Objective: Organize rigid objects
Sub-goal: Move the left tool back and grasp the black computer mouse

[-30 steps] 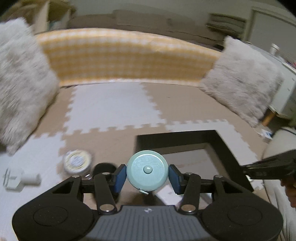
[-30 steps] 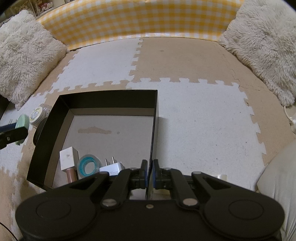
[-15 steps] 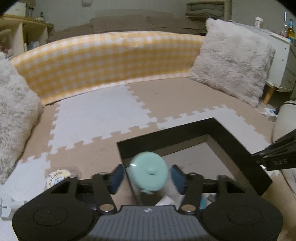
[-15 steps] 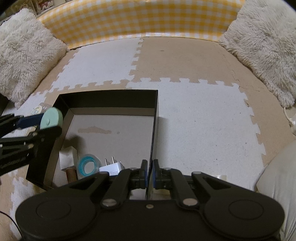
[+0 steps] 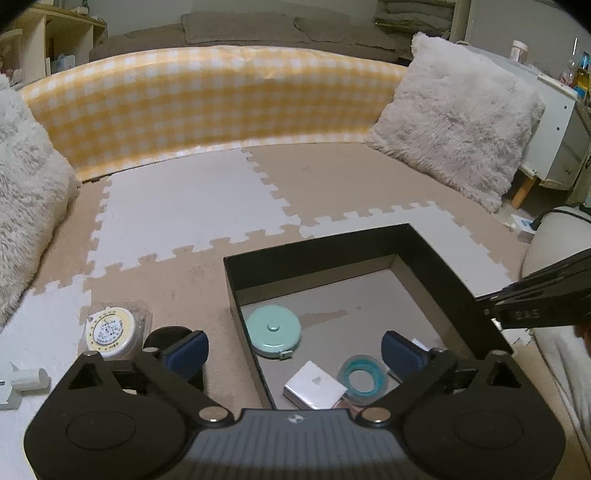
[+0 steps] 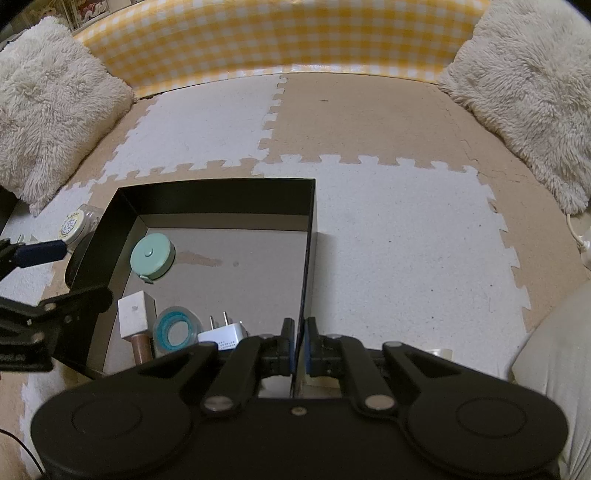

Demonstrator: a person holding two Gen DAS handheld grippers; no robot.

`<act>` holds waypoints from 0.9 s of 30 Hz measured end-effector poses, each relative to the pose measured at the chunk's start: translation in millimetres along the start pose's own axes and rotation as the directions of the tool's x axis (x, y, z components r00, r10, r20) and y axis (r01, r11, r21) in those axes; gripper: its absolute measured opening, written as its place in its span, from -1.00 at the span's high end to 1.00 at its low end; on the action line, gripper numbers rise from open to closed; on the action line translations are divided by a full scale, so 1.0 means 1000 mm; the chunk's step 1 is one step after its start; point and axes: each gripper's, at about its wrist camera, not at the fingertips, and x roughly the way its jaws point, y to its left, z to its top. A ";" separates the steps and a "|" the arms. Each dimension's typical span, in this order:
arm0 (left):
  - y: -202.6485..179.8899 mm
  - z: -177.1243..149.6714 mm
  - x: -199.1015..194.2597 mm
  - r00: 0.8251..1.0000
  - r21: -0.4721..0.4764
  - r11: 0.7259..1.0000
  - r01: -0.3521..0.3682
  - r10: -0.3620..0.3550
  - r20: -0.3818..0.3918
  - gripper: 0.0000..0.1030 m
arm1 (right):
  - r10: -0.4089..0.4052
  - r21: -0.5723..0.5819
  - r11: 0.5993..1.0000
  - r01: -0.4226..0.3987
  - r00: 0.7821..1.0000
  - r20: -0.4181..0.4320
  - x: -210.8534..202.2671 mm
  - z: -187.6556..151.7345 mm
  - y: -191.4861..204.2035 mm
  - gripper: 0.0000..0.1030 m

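Observation:
A mint round tape measure (image 5: 273,331) (image 6: 152,256) lies flat on the floor of the black box (image 5: 317,245) (image 6: 218,186), near its left wall. My left gripper (image 5: 293,349) (image 6: 55,277) hovers over that wall; its jaws are opening wide, with nothing between the pads. Also in the box are a white cube (image 6: 136,314), a teal tape roll (image 6: 176,330) and a white plug adapter (image 6: 221,338). My right gripper (image 6: 300,343) (image 5: 535,306) is shut on the box's right wall.
Outside the box on the left lie a round jar with a yellow-white label (image 5: 110,328), a black disc (image 5: 166,336) and a white part (image 5: 22,380). Fluffy cushions (image 6: 48,107) (image 6: 528,81) and a yellow checked bolster (image 6: 280,33) border the foam mat.
My left gripper carried the tape measure rightward over the box wall and let go; the jaws spread wide and the tape measure now lies in the box. The right gripper kept still.

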 end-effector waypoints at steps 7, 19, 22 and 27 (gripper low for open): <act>-0.012 0.002 -0.012 1.000 0.019 1.000 0.012 -0.012 0.004 -1.00 | 0.000 0.000 1.000 0.000 1.000 0.000 0.000 0.000 0.000 0.89; 0.014 0.012 -0.039 0.996 -0.083 0.996 -0.045 0.051 0.079 -1.00 | 0.000 0.000 1.000 0.000 1.000 0.000 0.000 0.000 0.000 0.89; 0.030 0.014 -0.046 0.991 -0.136 0.988 -0.073 0.087 0.101 -1.00 | 0.000 0.000 1.000 0.000 1.000 0.000 0.000 0.000 0.000 0.89; 0.060 0.011 -0.047 0.983 -0.240 0.962 -0.131 0.158 0.096 -1.00 | 0.000 0.000 1.000 0.000 1.000 0.000 0.000 0.000 0.000 0.89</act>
